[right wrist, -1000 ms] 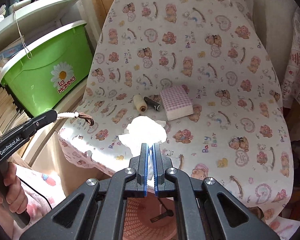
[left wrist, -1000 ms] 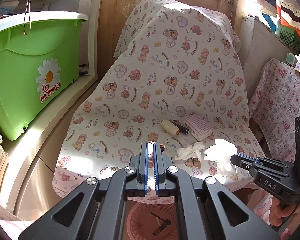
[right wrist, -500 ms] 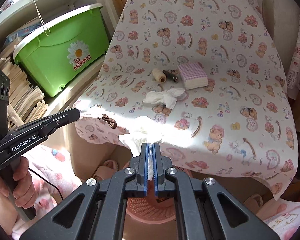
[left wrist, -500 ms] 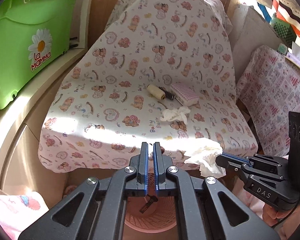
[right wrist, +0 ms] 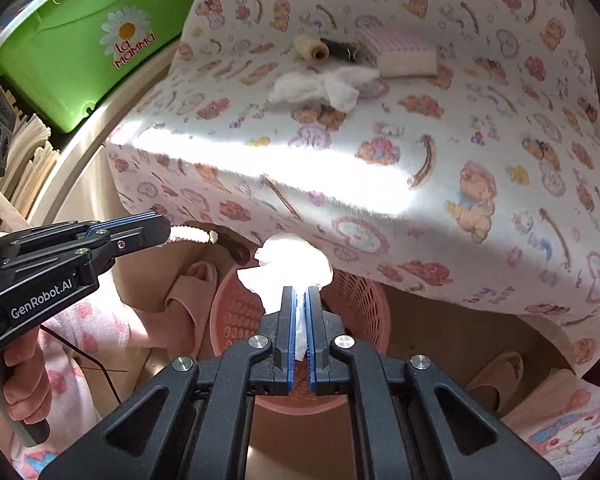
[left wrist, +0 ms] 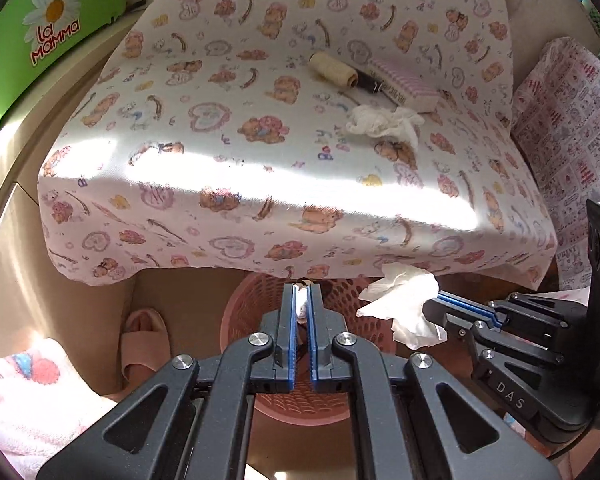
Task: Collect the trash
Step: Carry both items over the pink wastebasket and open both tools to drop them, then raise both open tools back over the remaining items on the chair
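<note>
My left gripper (left wrist: 301, 289) is shut on a short white cord with a brown end (right wrist: 204, 235) and holds it over the pink mesh basket (left wrist: 260, 292) under the seat edge. My right gripper (right wrist: 301, 290) is shut on a crumpled white tissue (right wrist: 292, 264), also over the basket (right wrist: 360, 292). The tissue shows in the left wrist view (left wrist: 404, 300) at the right gripper's tip (left wrist: 432, 304). A second crumpled tissue (left wrist: 384, 120) lies on the bear-print seat cover (left wrist: 228, 140), also in the right wrist view (right wrist: 320, 86).
A cream thread spool (left wrist: 332, 68), a dark spool (left wrist: 366, 80) and a pink checked pad (left wrist: 404, 86) lie behind the tissue. A green La Mamma tub (right wrist: 84, 48) stands left. Pink slippers (left wrist: 144, 340) (right wrist: 496, 376) lie on the floor beside the basket.
Both grippers have moved down and back from the seat, carrying the cord and the tissue off its front edge to above the pink basket.
</note>
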Tool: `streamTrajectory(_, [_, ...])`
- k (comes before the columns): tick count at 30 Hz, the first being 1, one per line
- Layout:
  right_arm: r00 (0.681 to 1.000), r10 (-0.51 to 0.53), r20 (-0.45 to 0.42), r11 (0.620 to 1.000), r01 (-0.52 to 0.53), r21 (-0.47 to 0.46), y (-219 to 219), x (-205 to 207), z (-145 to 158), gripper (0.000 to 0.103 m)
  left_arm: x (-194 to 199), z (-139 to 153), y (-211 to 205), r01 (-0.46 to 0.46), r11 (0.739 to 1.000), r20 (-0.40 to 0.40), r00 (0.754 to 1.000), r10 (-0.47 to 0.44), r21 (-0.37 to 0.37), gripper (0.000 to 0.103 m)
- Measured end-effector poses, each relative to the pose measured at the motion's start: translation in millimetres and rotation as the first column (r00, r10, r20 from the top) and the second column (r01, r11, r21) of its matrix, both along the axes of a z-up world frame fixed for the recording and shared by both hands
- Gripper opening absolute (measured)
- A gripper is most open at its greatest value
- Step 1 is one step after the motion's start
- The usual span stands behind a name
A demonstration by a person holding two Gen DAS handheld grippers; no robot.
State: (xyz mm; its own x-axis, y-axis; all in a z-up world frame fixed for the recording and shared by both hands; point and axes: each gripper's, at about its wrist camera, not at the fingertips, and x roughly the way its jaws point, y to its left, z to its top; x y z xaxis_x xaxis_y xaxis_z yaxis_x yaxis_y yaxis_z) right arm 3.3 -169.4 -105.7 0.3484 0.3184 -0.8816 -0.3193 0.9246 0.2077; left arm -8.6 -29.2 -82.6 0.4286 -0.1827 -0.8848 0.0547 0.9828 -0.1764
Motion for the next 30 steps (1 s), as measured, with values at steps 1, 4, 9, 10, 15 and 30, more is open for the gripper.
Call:
streamTrajectory(1, [1.000,-0.004,-0.022,1.000,0.004,-0.002,0.5,3.0,-7.3,0.005,1.9,-5.6,-1.5,0.001,1.000,-0.014,1.000,-0.001,0.008,0.005])
streamTrajectory(4, [0.997,-0.018,-0.071,0.999,0.016,-0.029,3.3,10.3,-28.0,0.005,7.8,-25.9,-3.1,-0.002,1.000,-0.099,0.995,0.002,-0.008,0.005])
streamTrajectory(9, [0.994,-0.014,-0.109,0.998,0.008,-0.060,11.7,16.2,-49.5,0.005,11.4,-51.8,-2.2,-0.020,0.999,-0.212,0.977,0.013,-0.035,0.005])
streamTrajectory(10, [0.993,-0.013,-0.120,0.998,0.005,-0.064,13.7,15.9,-54.3,0.005,11.9,-56.9,-2.5,-0.023,0.999,-0.224,0.974,0.016,-0.028,0.005])
streamTrajectory(15, [0.982,-0.003,-0.186,0.996,-0.014,-0.090,22.2,12.6,-81.7,0.005,17.7,-81.6,-3.8,-0.037,0.999,-0.295,0.955,0.030,-0.016,0.006])
streamTrajectory(30, [0.944,-0.145,-0.296,0.989,0.131,-0.066,1.3,19.3,-117.6,0.039,26.4,-102.2,2.1,-0.074,0.997,-0.358,0.931,0.078,0.024,0.033])
